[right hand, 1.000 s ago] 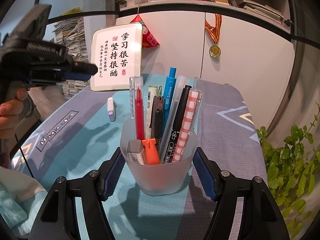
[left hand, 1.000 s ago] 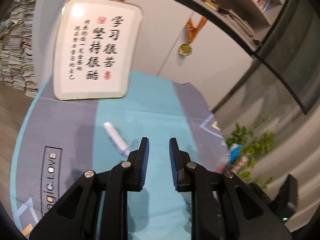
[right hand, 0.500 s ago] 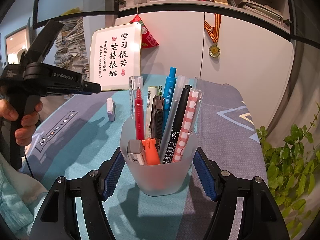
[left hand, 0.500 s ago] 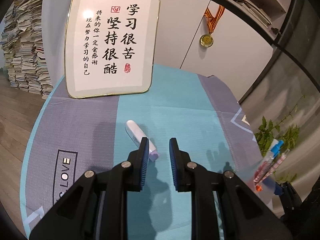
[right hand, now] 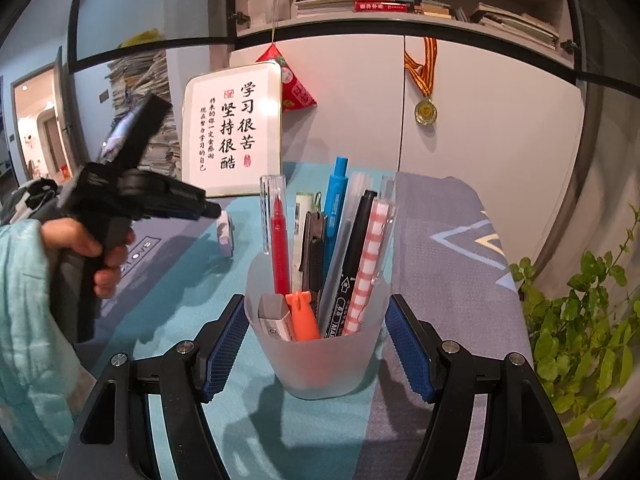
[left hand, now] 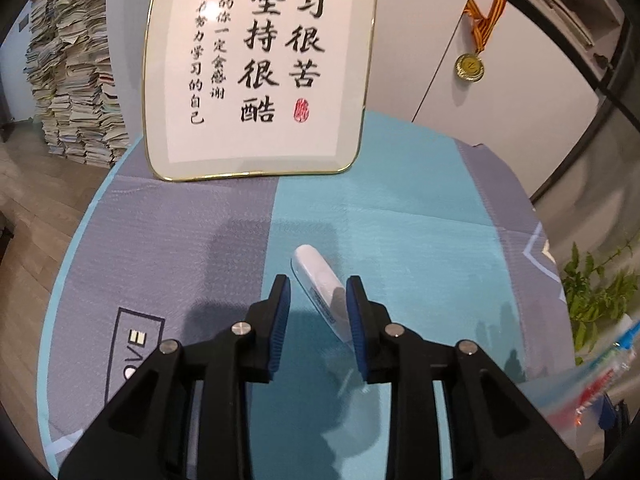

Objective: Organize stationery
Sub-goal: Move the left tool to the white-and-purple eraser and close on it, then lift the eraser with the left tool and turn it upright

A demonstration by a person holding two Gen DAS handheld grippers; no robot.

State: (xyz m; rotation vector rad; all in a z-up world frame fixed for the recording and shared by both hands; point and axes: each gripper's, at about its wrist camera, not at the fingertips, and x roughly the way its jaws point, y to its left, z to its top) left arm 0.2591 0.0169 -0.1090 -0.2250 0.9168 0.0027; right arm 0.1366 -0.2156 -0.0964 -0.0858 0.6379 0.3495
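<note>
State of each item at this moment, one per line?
Left gripper: open, jaws just widened, lowered around the white tube's near end, pads not pressing.
White tube: lying flat on the tablecloth, capped.
Right gripper: shut on the cup.
Cup: upright, full of pens.
Framed sign: standing upright.

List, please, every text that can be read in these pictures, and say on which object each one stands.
"学习很苦 坚持很酷": large characters on the framed calligraphy sign.
"将来的你一定会感谢现在努力学习的自己": small columns on that sign.
"OVE": letters printed on the table mat, cut off by the jaws.
Black marker label, white correction tape print, book spines: too small to read.
</note>
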